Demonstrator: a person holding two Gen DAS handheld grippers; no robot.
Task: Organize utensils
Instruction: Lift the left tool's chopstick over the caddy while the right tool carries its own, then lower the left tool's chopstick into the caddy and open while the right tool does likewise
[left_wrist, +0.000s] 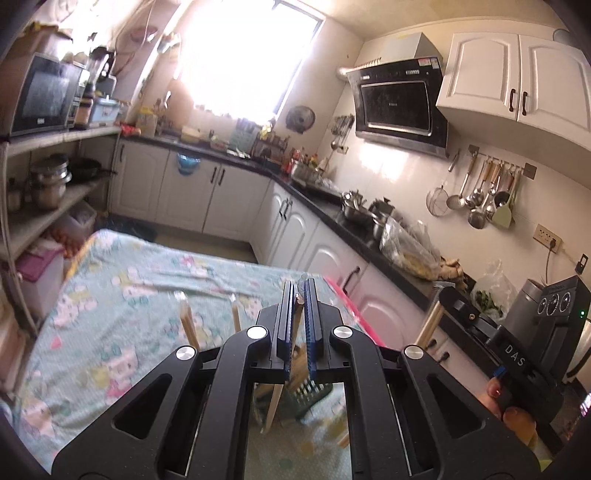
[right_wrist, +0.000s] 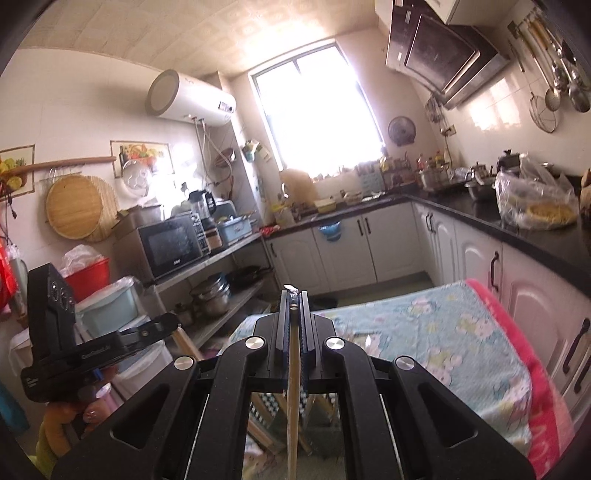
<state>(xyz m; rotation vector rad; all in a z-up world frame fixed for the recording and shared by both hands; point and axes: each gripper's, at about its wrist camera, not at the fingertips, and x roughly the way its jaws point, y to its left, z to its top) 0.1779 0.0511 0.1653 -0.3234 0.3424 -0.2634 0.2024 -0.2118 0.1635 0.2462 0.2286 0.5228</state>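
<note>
My left gripper (left_wrist: 300, 286) is shut on a wooden chopstick (left_wrist: 274, 406) that hangs down below the jaws toward a green slotted utensil holder (left_wrist: 308, 395). Other chopsticks (left_wrist: 187, 325) stand up from below, over the floral-cloth table (left_wrist: 129, 288). My right gripper (right_wrist: 294, 293) is shut on another wooden chopstick (right_wrist: 293, 398), which runs down between the jaws; a black-and-white patterned holder (right_wrist: 266, 406) shows beneath it. The right gripper body (left_wrist: 517, 339) shows at the right in the left wrist view. The left gripper body (right_wrist: 74, 339) shows at the left in the right wrist view.
White cabinets under a black counter (left_wrist: 351, 225) run along the right, with pots and a plastic bag (left_wrist: 406, 247) on it. Shelves with a microwave (left_wrist: 40, 96) and pots stand on the left. Ladles hang on the wall (left_wrist: 480, 199).
</note>
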